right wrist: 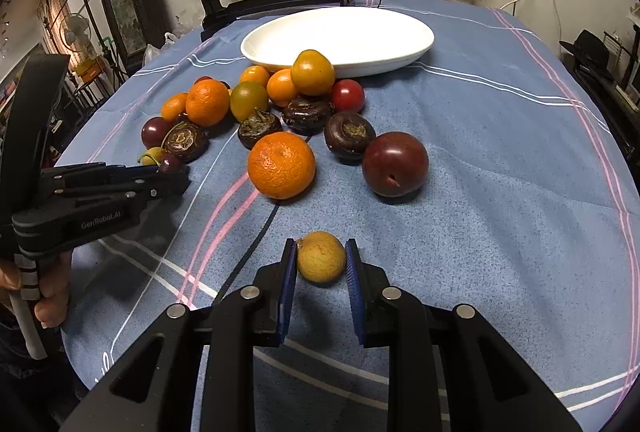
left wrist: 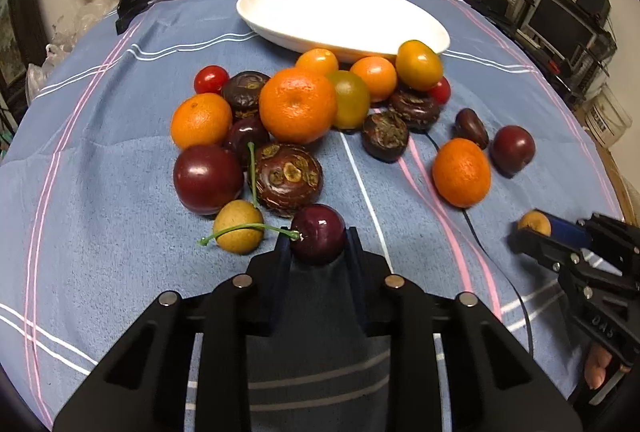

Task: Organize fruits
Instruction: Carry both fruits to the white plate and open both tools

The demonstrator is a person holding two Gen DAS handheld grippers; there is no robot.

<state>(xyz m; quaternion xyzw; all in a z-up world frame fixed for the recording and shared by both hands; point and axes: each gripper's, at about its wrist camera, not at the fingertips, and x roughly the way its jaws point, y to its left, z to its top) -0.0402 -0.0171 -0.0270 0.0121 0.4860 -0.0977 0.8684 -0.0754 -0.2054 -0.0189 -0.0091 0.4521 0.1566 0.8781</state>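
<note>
Now L tongs (left wrist: 318, 238) clamp dark cherry (left wrist: 319, 233); R tongs (right wrist: 321, 256) clamp yellow longan (right wrist: 321, 256).

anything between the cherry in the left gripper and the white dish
Yes. The left gripper is shut on the cherry, and the fruit pile lies on the cloth directly between it and the empty white dish. Lifting over the pile would likely avoid it.

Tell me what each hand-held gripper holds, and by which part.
The left hand-held gripper pinches a dark cherry by its sides, stem free. The right hand-held gripper pinches a small yellow fruit by its sides.
</note>
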